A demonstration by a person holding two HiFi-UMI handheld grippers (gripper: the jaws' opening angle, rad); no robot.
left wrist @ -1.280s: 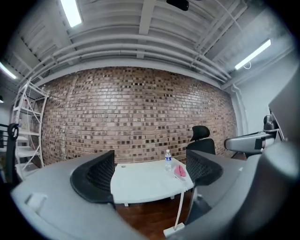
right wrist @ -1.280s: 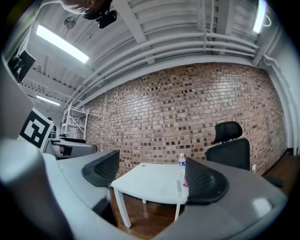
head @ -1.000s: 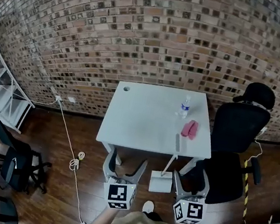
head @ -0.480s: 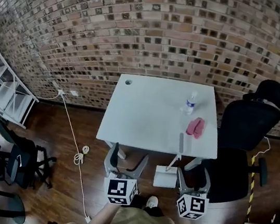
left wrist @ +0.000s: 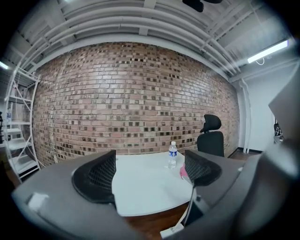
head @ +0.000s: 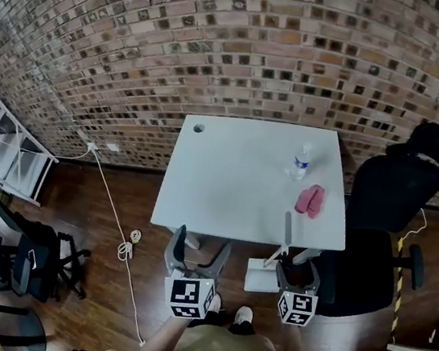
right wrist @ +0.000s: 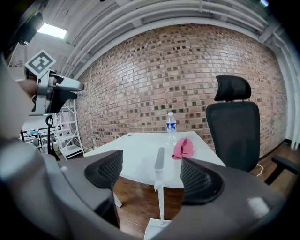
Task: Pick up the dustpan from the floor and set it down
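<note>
Dustpan (head: pixel 261 276) is sitting on the floor (head: pixel 93 295), its handle apparently untouched between the closing jaws of the right gripper (head: pixel 298 273), while the left gripper (head: pixel 199 250) is closing on nothing.

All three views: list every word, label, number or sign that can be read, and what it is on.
No readable words or numbers anywhere.
Water bottle label: a blue band, its print too small to read.
Square markers: black-and-white code patterns, no letters.

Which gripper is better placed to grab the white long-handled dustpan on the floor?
Right. The white long-handled dustpan stands centred ahead of the right gripper, whose closing jaws hold nothing yet. The left gripper, also closing empty, faces the white table, dustpan off to its right.
</note>
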